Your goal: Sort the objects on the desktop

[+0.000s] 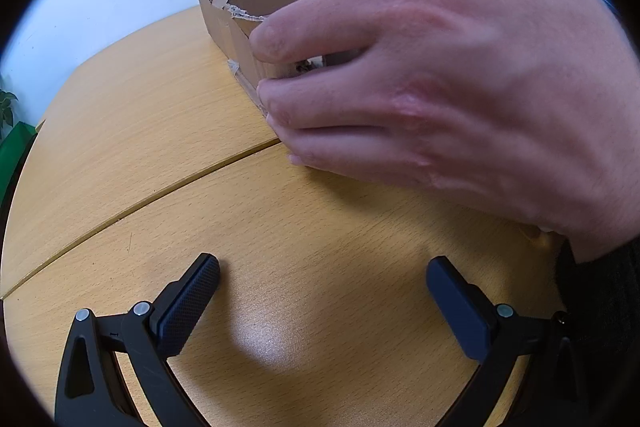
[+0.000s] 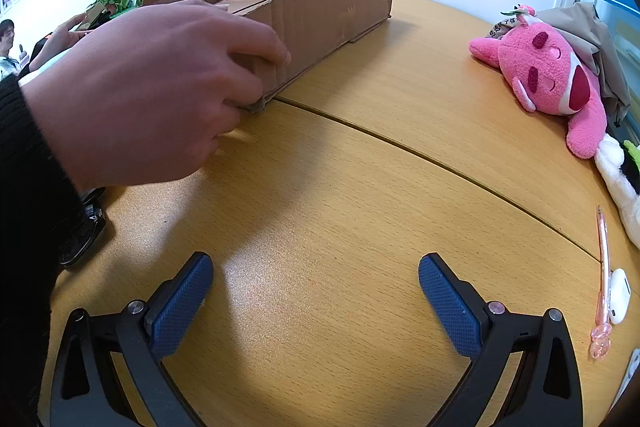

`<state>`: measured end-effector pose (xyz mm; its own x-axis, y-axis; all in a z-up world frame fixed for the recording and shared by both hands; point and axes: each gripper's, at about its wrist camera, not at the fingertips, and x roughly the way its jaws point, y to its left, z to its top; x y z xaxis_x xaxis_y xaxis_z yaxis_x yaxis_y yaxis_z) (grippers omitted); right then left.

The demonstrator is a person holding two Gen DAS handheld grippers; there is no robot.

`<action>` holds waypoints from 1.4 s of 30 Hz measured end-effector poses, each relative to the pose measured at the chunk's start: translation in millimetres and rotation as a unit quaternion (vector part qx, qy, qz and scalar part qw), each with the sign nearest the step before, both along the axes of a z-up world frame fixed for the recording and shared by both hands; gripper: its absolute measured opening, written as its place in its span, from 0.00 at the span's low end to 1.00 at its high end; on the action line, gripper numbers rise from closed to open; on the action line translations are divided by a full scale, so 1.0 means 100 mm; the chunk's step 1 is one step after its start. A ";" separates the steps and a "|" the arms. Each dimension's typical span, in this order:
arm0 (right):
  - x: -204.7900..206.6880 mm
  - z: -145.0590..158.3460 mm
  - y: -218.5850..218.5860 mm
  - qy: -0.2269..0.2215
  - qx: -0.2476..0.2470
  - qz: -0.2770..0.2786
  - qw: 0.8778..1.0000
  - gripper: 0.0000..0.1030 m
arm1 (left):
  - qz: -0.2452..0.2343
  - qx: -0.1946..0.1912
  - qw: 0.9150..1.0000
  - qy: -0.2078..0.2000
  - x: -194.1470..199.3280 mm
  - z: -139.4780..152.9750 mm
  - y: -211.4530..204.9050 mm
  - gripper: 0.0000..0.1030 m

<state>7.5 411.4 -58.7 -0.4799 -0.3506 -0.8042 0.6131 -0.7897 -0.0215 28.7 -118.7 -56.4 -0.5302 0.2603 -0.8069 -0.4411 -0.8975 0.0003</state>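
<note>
- Desktop objects lay unsorted on the far right of the wooden surface (image 2: 320, 187): a pink plush toy (image 2: 548, 79), a pink pen (image 2: 602, 279), a white earbud case (image 2: 619, 295) touching the pen, and part of a white plush (image 2: 618, 179).
- The cardboard box (image 2: 312, 11) sat at the back of the surface, well apart from those things. A bare hand (image 2: 152, 91) gripped its near corner, with a dark sleeve (image 2: 24, 187) at the wrist.
- The left hand-held gripper (image 1: 322, 275) had its jaws spread wide over bare wood, holding nothing.
- The right hand-held gripper (image 2: 316, 271) was likewise wide open and empty.
- Judging by this, sorting had barely begun: nothing was visibly in the box, whose inside was mostly hidden, and every object remained to be picked up.
</note>
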 end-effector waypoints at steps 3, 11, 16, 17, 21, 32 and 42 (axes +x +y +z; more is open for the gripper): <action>0.00 0.00 0.00 0.000 0.000 0.000 1.000 1.00 | 0.000 0.000 1.000 0.000 0.00 0.00 0.00 1.00; 0.00 -0.01 0.01 0.000 0.000 0.000 1.000 1.00 | 0.000 0.000 1.000 0.000 0.00 0.01 0.00 1.00; 0.00 -0.01 0.02 0.000 0.000 0.001 1.000 1.00 | 0.000 0.000 1.000 0.000 0.00 0.01 -0.01 1.00; 0.00 -0.01 0.02 0.000 0.000 0.001 1.000 1.00 | 0.000 0.000 1.000 0.000 0.00 0.01 -0.01 1.00; -0.01 -0.01 0.02 0.000 0.000 0.001 1.000 1.00 | 0.000 0.000 1.000 0.000 0.00 0.01 -0.01 1.00; -0.07 -0.01 -0.03 0.000 -0.002 -0.028 1.000 1.00 | 0.000 0.000 1.000 0.000 0.00 0.01 -0.01 1.00; 0.06 0.00 -0.09 -0.006 0.002 -0.177 0.984 1.00 | 0.045 0.000 0.999 -0.004 0.00 0.02 0.06 1.00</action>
